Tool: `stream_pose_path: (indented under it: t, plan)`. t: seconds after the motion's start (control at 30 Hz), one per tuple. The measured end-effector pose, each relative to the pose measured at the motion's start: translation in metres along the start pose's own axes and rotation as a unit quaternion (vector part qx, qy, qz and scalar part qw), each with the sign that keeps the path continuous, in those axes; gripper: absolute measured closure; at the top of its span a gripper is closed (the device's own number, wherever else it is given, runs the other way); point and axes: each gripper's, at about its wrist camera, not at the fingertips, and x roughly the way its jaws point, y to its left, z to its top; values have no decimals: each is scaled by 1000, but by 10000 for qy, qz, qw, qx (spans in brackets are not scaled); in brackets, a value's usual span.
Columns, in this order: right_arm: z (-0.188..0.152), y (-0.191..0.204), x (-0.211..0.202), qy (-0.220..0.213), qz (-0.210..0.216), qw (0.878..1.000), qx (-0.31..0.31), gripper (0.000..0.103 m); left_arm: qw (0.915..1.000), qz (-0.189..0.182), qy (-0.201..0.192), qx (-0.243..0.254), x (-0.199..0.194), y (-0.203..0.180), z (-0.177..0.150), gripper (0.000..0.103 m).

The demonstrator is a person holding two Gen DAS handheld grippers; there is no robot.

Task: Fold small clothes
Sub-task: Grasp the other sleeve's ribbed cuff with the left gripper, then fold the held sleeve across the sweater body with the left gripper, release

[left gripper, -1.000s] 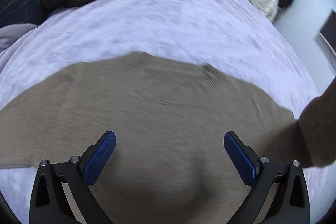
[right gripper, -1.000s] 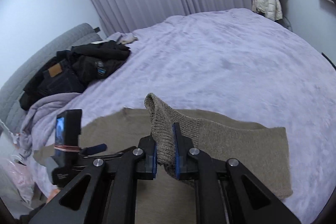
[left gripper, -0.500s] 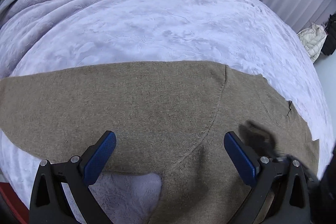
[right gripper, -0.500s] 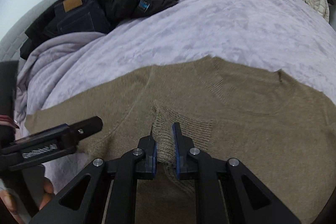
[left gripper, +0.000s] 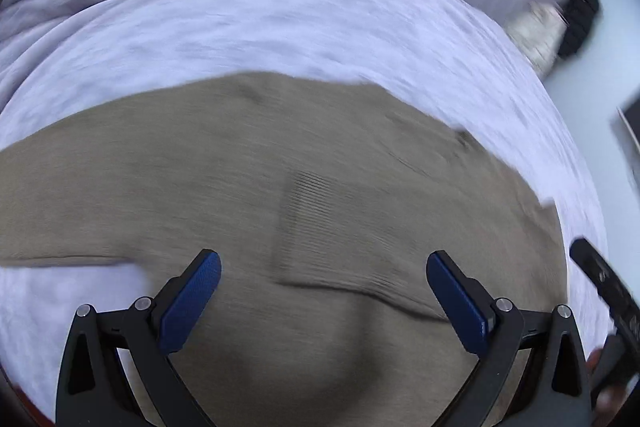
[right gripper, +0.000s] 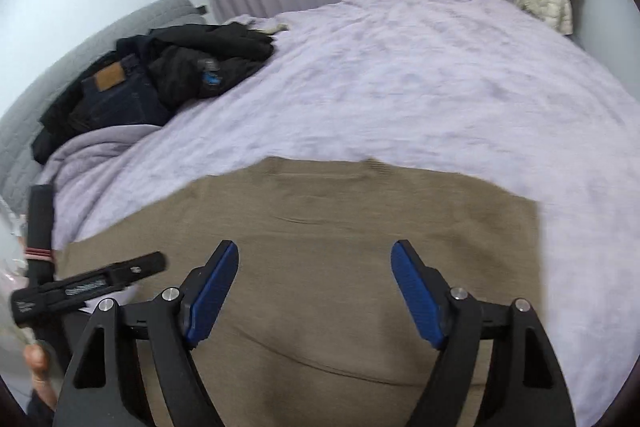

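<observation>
A tan knit sweater (right gripper: 340,247) lay flat on the lavender bed (right gripper: 420,79), a sleeve folded across it, while the left claw (left gripper: 323,291) hovered wide open and the right claw (right gripper: 315,291) was opening, nothing between its pads.

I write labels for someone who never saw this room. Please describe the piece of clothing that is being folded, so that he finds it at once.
Start from the big bed with the lilac blanket. On its near edge, under both open grippers, lies the brown knitted sweater, spread flat. It alone is light brown and flat; the other clothes form a dark heap near the headboard.
</observation>
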Motion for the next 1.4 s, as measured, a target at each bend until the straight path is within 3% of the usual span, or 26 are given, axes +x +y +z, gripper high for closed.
stream_pose_path:
  t: [0.1,0.17,0.2,0.27,0.33,0.47,0.53,0.63,0.7,0.8,0.87,0.97,1.1,1.17,1.2,1.27,1.3,1.33,1.4]
  plan:
    - [-20,-56,-20,141,-386,9986,321,21,9991,344,227,88,22,-18,-12,0]
    - [-35,-83,-34,125,-477,9969,616,21,9978,-39,467,-460,29,-4,-18,0]
    - [-43,-90,-39,120,-507,9963,676,21,9965,-179,393,-714,27,2,-20,0]
    - [-58,-96,-42,121,-579,9959,685,21,9914,-561,196,-1165,18,12,-23,0]
    - [-67,-93,-37,171,-527,9965,619,21,9874,-790,239,-1350,22,13,-18,0]
    - [-76,-86,-18,335,-200,9982,462,21,9901,-497,159,-1303,37,-4,-5,5]
    - [-78,-84,-16,333,-198,9985,386,21,9944,-297,155,-1007,41,-18,3,69]
    - [-76,-87,-24,240,-364,9989,161,21,9954,-136,234,-918,49,-22,16,96]
    - [-70,-99,-31,158,-659,9976,111,21,9948,-173,196,-989,44,-14,22,96]
    - [-57,-121,-34,157,-1110,9932,300,21,9944,-32,-235,-1031,19,-5,29,96]
    - [-48,-127,-36,85,-1110,9931,361,21,9943,10,-437,-975,5,-1,32,96]
    - [-36,-118,-26,80,-1052,9942,226,21,9970,2,-223,-747,13,-3,37,96]
    - [-26,-87,15,395,-681,9967,-206,21,9956,353,391,-774,48,5,35,95]
    - [-25,-70,43,750,-465,9946,-544,21,9949,119,384,-922,47,19,31,85]
    - [-26,-64,57,933,-521,9919,-686,22,9944,82,351,-993,43,26,30,74]
    - [-24,-60,75,1055,-853,9872,-837,20,9927,174,232,-1171,26,43,28,41]
    - [-20,-59,77,1074,-909,9870,-781,20,9920,243,111,-1234,18,48,27,12]
    - [-15,-58,76,1095,-950,9872,-669,19,9907,367,-147,-1304,4,55,26,0]
    - [-7,-55,72,1002,-906,9899,-439,19,9878,547,-575,-1342,-19,62,25,0]
